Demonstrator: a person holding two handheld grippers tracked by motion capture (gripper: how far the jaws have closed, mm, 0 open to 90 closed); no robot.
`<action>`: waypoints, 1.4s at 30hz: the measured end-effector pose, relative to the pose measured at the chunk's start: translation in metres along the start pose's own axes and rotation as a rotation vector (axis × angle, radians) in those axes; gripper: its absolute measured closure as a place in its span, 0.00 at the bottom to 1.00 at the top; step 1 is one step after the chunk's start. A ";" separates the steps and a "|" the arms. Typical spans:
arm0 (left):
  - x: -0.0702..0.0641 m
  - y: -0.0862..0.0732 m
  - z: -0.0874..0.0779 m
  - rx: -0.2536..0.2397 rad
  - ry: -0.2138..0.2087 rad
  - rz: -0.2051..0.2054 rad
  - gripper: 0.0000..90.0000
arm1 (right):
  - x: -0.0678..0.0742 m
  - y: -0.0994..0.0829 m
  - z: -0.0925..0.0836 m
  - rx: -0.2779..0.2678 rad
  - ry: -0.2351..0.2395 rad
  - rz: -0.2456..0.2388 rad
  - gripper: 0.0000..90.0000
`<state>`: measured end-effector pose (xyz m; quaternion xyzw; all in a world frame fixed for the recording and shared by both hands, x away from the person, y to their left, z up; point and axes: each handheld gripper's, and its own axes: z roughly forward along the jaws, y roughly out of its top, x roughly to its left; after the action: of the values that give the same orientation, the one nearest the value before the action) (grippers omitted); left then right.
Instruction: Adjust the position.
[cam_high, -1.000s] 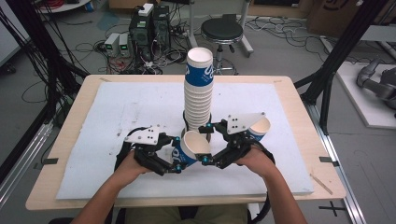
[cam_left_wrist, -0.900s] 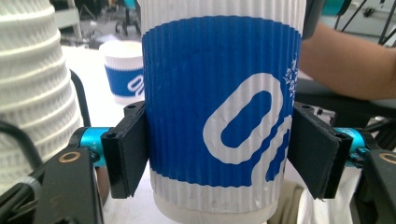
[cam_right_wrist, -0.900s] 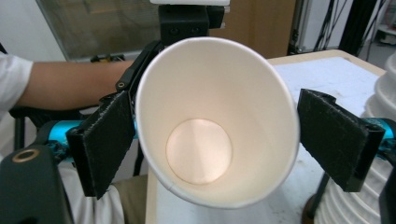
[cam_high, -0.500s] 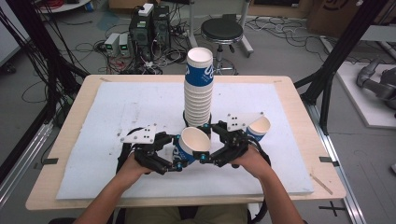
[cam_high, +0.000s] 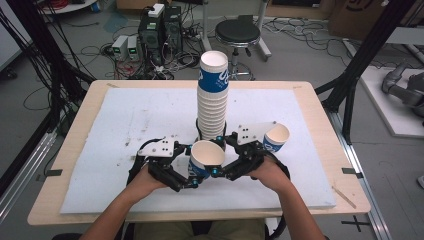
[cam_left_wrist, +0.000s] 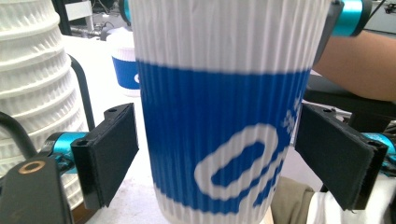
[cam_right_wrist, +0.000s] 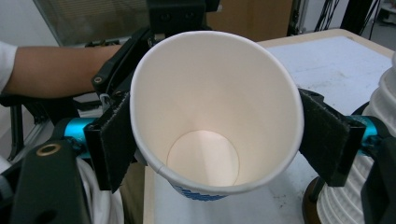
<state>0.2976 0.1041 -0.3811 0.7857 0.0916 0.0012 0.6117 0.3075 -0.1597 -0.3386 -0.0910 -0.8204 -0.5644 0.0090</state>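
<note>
1. Left gripper (cam_high: 191, 176), 6 o'clock: its jaws have just been opening and stand spread, with the pads clear of the cup walls. Withdraw it straight back.
2. White-and-blue ribbed paper cup (cam_high: 206, 158): tilted in the air between both grippers.
3. Right gripper (cam_high: 220, 169): its jaws have just been closing and now pinch the cup below its rim. Grip firmly without crushing it.
4. Tall stack of matching paper cups (cam_high: 212, 95), 12 o'clock: avoid bumping it.

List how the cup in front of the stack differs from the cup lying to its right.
The front cup is raised off the mat, mouth tilted upward; the right cup lies on its side on the mat. The front cup is close to the stack; the right cup is farther off. Both are white paper cups with blue bands.
</note>
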 end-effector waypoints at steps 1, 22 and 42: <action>0.000 0.000 0.000 -0.001 -0.002 0.003 0.15 | 0.000 0.000 0.001 0.008 0.000 -0.004 0.23; 0.003 0.002 -0.004 0.006 -0.024 -0.007 0.29 | 0.005 0.001 0.008 0.010 -0.006 -0.020 0.19; 0.020 0.010 -0.062 -0.182 0.264 -0.042 0.29 | -0.018 -0.008 -0.065 -0.075 -0.334 0.008 0.16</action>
<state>0.3120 0.1640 -0.3586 0.7180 0.1870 0.1000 0.6629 0.3177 -0.2254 -0.3248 -0.1873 -0.7884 -0.5717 -0.1286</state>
